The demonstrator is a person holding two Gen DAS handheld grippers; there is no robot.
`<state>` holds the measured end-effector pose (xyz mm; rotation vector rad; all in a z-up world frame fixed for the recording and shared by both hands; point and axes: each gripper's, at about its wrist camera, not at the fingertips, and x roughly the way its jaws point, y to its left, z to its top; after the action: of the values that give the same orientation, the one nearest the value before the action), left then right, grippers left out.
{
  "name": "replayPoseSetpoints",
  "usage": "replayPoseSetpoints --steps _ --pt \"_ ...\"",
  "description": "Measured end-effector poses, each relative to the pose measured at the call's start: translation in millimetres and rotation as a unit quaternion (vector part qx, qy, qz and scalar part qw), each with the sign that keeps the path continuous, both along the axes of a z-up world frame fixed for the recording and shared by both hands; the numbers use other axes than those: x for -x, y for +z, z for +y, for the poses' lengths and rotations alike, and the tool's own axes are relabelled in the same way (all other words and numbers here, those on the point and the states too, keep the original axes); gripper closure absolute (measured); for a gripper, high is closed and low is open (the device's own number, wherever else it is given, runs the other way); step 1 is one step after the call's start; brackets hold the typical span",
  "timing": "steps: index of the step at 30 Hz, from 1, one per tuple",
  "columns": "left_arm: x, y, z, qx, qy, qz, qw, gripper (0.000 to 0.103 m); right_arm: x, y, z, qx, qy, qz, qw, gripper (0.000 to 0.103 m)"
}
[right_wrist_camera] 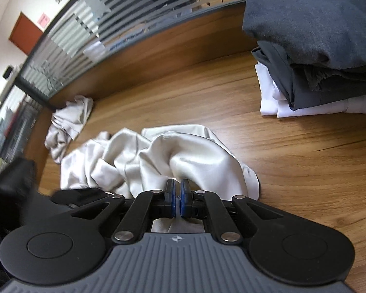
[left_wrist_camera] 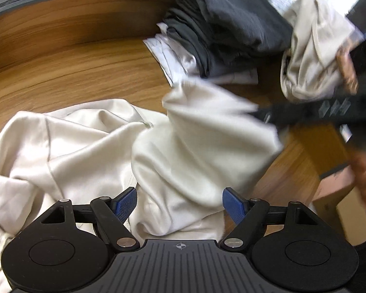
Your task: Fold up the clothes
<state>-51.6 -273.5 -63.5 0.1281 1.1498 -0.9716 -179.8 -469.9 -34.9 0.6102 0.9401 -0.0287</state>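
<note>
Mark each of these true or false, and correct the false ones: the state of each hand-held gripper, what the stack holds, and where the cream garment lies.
1. The left hand-held gripper is clamped shut on the cream garment. False: its jaws stand wide open, with cloth between them but unpinched.
2. The right hand-held gripper is shut on the cream garment. True: its blue pads pinch a lifted fold.
3. The folded stack has dark grey pieces on top of white ones. True.
4. The cream garment lies neatly folded on the wooden table. False: it is crumpled and spread out.
5. The folded stack sits on the cream garment. False: bare table separates them.
</note>
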Motion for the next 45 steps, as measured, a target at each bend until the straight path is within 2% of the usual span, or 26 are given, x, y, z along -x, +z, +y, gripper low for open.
replayPoseSetpoints --steps 5,7,10,14,18,19,21,24,26,29,34,38,42,45 --pt "-11 17 13 0.043 0.05 0.049 0.9966 0.024 -4 -11 8 0.004 0.01 0.005 1.0 0.098" --pt "-19 18 16 0.068 0.075 0.087 0.991 0.024 -5 -15 12 0.004 0.013 0.005 1.0 0.098" --pt "-31 14 21 0.099 0.114 0.145 0.9779 0.024 -7 -18 18 0.001 0.018 0.003 1.0 0.098" --pt "-40 1 20 0.106 0.153 0.199 0.9621 0.025 -7 -16 28 0.0 0.026 -0.005 1.0 0.098" --pt "-44 -8 20 0.1 0.171 0.223 0.9544 0.027 -6 -13 34 0.001 0.029 -0.011 1.0 0.098" --pt "-45 -11 20 0.098 0.175 0.23 0.9521 0.032 -6 -13 35 0.002 0.028 -0.012 1.0 0.098" --pt "-46 -16 22 0.102 0.184 0.25 0.945 0.035 -4 -12 36 0.001 0.027 -0.015 1.0 0.098" --pt "-47 -23 26 0.11 0.198 0.276 0.9342 0.051 -1 -12 38 0.001 0.026 -0.015 1.0 0.098" --pt "-47 -26 29 0.12 0.204 0.284 0.9292 0.079 1 -13 40 0.001 0.025 -0.013 1.0 0.098" --pt "-48 -26 30 0.115 0.206 0.284 0.9293 0.1 3 -15 44 0.0 0.029 -0.009 1.0 0.098" --pt "-43 -17 28 0.09 0.186 0.241 0.9483 0.1 2 -20 46 0.03 0.035 0.01 0.999 0.094" --pt "-36 -6 22 0.075 0.156 0.202 0.964 0.1 1 -28 41 0.085 0.014 0.038 0.996 0.093" --pt "-32 -1 18 0.067 0.137 0.185 0.9708 0.1 5 -29 27 0.081 -0.008 0.042 0.996 0.093" --pt "-31 0 15 0.066 0.128 0.181 0.9729 0.1 5 -26 25 0.059 0.002 0.035 0.998 0.09"
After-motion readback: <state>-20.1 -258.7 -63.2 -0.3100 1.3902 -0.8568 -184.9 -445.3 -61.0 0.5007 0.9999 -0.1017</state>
